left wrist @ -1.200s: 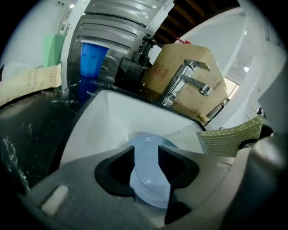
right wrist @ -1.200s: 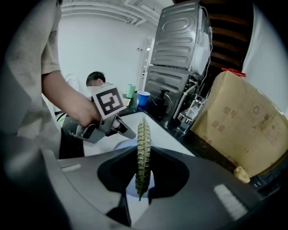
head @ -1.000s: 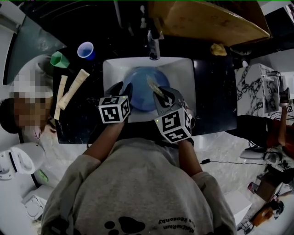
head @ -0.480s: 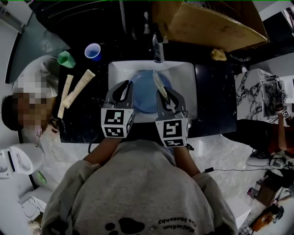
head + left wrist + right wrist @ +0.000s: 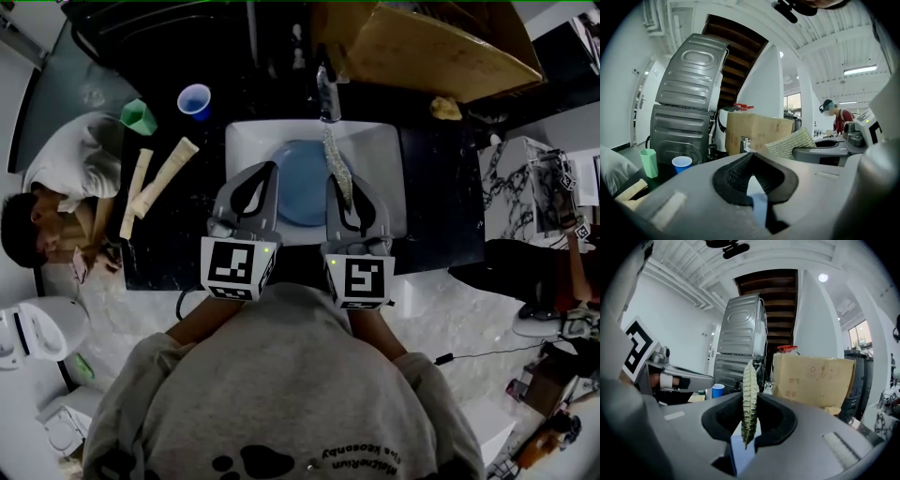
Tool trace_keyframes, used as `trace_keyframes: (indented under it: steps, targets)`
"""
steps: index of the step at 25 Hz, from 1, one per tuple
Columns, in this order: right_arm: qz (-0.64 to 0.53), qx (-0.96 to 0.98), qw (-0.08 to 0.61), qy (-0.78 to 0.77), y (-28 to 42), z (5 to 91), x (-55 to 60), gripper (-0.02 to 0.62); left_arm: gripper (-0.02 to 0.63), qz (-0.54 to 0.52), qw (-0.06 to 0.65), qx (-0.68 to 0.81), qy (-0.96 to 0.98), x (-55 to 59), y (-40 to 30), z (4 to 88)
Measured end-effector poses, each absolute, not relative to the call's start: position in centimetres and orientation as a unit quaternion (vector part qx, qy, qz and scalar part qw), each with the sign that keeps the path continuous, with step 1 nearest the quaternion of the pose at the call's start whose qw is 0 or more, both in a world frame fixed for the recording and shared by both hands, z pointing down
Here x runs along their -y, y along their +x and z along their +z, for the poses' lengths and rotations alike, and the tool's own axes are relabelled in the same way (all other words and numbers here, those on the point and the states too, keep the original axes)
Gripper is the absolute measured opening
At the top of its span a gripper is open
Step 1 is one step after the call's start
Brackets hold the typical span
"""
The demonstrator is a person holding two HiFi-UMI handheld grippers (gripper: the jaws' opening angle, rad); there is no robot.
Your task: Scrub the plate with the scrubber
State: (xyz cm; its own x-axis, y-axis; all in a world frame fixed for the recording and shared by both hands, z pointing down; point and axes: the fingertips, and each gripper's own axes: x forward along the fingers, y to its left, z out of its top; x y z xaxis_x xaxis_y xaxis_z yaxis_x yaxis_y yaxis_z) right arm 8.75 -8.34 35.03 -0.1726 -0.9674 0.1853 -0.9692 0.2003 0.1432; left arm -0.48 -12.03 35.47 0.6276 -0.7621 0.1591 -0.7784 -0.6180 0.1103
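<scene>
White sink (image 5: pixel 382 148) in black counter (image 5: pixel 439 192), blue plate (image 5: pixel 302 187) inside, left tongs (image 5: pixel 750 156) clenched, right tongs (image 5: pixel 750 401) gripping scrubber (image 5: pixel 335 161)

We see just part of the blue plate (image 5: pixel 302 183); the left gripper (image 5: pixel 268 170) and right gripper (image 5: pixel 341 180) cover its near rim. The lower end of the scrubber (image 5: pixel 335 161) is hidden between the right jaws.

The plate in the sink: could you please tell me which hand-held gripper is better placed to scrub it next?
Right. The right hand-held gripper is shut on the scrubber, held above the plate; the left hand-held gripper is shut, holding nothing.
</scene>
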Motion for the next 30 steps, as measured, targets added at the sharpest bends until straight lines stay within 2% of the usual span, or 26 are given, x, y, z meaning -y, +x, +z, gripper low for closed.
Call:
trace_keyframes:
  steps: [8, 13, 20, 30]
  targets:
    - [-0.021, 0.744, 0.07, 0.665, 7.0, 32.6, 6.6, 0.066, 0.006, 0.041, 0.051, 0.425, 0.903, 10.4, -2.3, 35.0]
    - [-0.028, 0.744, 0.087, 0.662, 6.0, 33.3, 5.5, 0.064, 0.006, 0.04, 0.04, 0.419, 0.906, 9.2, -2.9, 35.1]
    - [-0.026, 0.741, 0.076, 0.666, 5.4, 33.2, 4.9, 0.064, 0.006, 0.036, 0.066, 0.411, 0.908, 8.2, -2.8, 36.3]
    - [-0.025, 0.736, 0.08, 0.671, 5.6, 33.8, 4.3, 0.064, 0.006, 0.039, 0.065, 0.399, 0.914, 7.5, -2.5, 36.7]
